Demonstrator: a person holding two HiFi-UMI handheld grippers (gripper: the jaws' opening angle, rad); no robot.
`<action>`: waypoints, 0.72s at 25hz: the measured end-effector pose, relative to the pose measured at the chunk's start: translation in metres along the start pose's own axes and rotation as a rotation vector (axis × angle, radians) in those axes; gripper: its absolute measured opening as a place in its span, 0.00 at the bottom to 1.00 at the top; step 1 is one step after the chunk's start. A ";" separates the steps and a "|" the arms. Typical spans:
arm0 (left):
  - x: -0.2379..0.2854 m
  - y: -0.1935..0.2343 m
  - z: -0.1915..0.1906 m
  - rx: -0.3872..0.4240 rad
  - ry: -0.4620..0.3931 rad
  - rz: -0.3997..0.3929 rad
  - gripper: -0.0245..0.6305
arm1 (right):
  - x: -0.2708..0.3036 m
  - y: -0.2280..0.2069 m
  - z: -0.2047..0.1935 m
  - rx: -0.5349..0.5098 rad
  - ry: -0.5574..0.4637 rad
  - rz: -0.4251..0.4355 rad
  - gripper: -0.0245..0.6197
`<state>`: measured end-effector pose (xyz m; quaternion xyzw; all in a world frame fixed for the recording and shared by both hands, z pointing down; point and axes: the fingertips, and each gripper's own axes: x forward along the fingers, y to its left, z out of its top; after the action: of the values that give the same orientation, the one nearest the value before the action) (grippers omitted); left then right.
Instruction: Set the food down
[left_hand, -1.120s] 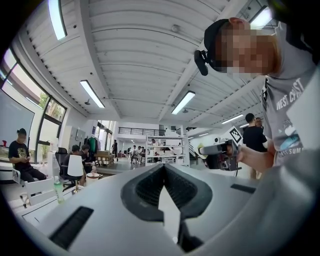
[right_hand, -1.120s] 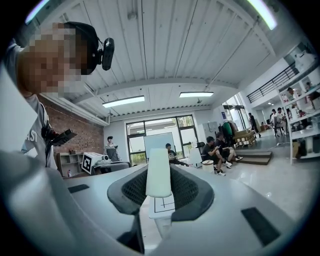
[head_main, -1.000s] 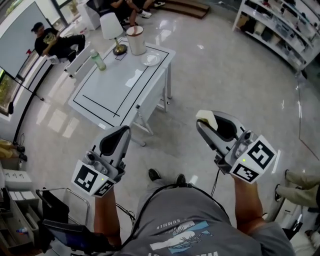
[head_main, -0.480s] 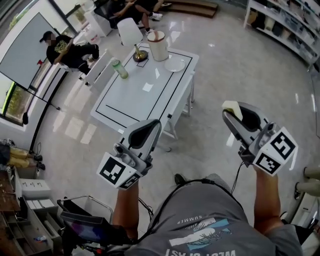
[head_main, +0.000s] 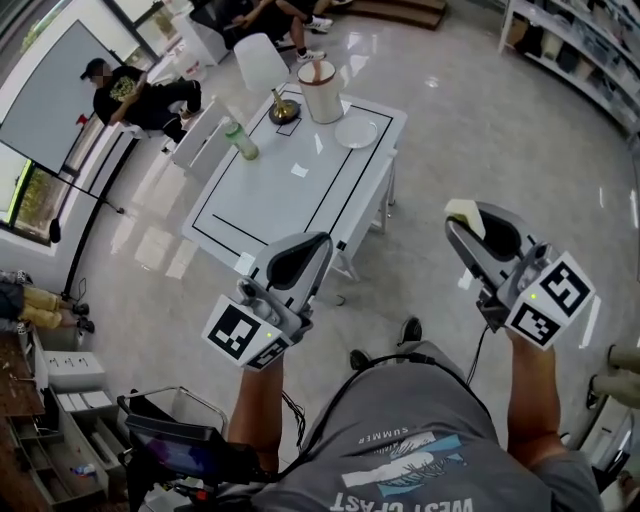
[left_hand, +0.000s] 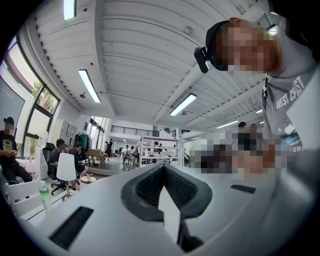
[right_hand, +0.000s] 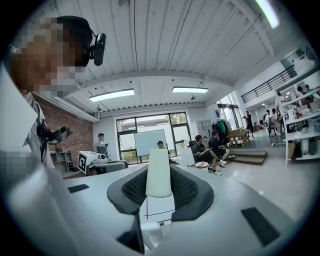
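Observation:
A pale cream piece of food (head_main: 462, 211) sticks up between the tips of my right gripper (head_main: 468, 222), which is shut on it and held in the air over the floor, right of the table. In the right gripper view the food (right_hand: 159, 172) stands as an upright slab between the dark pads. My left gripper (head_main: 316, 243) hangs just off the near corner of the white table (head_main: 262, 195); its jaws are shut with nothing in them, and their tips meet in the left gripper view (left_hand: 162, 168). A small white plate (head_main: 356, 131) lies at the table's far right.
At the table's far end stand a white cylinder (head_main: 322, 89), a white lamp (head_main: 260, 63) on a brass foot and a green bottle (head_main: 240, 140). People (head_main: 135, 95) sit beyond a white chair (head_main: 205, 140). Shelves (head_main: 590, 60) line the right. A cart (head_main: 60, 420) stands at lower left.
The table has slid rightward and a little nearer in the head view. Both grippers have risen slightly in the frame. The right gripper's hold on the food is unchanged.

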<state>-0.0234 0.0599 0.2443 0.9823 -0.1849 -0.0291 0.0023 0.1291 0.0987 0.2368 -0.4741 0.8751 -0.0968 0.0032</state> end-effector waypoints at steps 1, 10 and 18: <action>0.008 0.001 -0.001 0.002 0.004 0.008 0.05 | 0.001 -0.008 0.000 0.003 0.001 0.011 0.20; 0.083 0.011 -0.004 0.025 0.010 0.082 0.05 | 0.010 -0.074 0.010 0.002 0.013 0.121 0.20; 0.118 0.020 -0.015 0.009 0.034 0.096 0.05 | 0.019 -0.112 0.010 0.026 0.027 0.145 0.20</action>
<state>0.0796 -0.0019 0.2533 0.9727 -0.2318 -0.0115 0.0026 0.2124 0.0215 0.2480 -0.4081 0.9058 -0.1142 0.0045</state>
